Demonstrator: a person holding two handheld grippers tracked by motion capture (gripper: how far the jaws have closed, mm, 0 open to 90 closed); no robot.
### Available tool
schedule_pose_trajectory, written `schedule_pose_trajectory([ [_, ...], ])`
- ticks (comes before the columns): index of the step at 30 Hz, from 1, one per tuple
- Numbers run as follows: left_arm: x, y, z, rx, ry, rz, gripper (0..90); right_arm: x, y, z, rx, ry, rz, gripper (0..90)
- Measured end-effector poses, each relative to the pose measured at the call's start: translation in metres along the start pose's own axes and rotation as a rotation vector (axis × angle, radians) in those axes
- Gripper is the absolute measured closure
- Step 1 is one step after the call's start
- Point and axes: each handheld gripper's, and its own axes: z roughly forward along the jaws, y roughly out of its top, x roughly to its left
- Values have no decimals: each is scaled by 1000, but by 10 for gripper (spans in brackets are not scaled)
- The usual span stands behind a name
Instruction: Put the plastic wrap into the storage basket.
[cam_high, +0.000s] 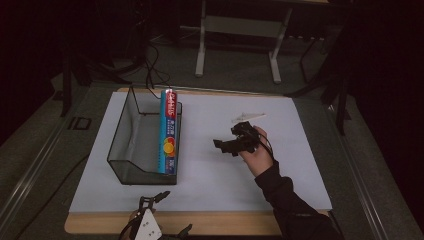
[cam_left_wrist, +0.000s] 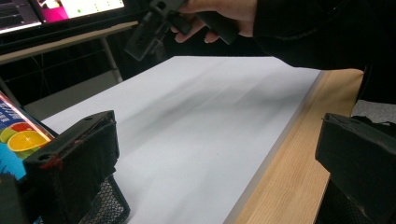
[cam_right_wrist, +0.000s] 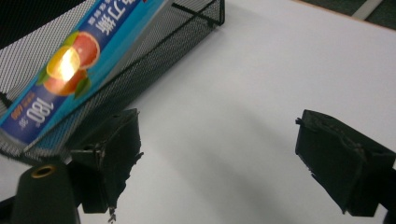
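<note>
I'm looking into what I take for a lab or recording room, dim all round. My work surface is a wooden table (cam_high: 220, 223) covered by a plain white sheet (cam_high: 225, 150), lit while the rest stays dark. Behind it I see grey carpet (cam_high: 235, 65), the metal legs of another desk (cam_high: 202, 45) and loose cables (cam_high: 150, 70) on the floor. In the left gripper view, lit monitors (cam_left_wrist: 60, 9) stand on a bench.
</note>
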Motion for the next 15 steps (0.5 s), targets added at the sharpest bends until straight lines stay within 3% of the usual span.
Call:
schedule_pose_trajectory([
  [5, 0, 0, 0, 2, 2, -1, 1, -9, -19, -4, -3, -18, -16, 134],
  [15, 0, 0, 2, 11, 1, 5, 1, -28, -51, -14, 11, -29, 17, 136],
])
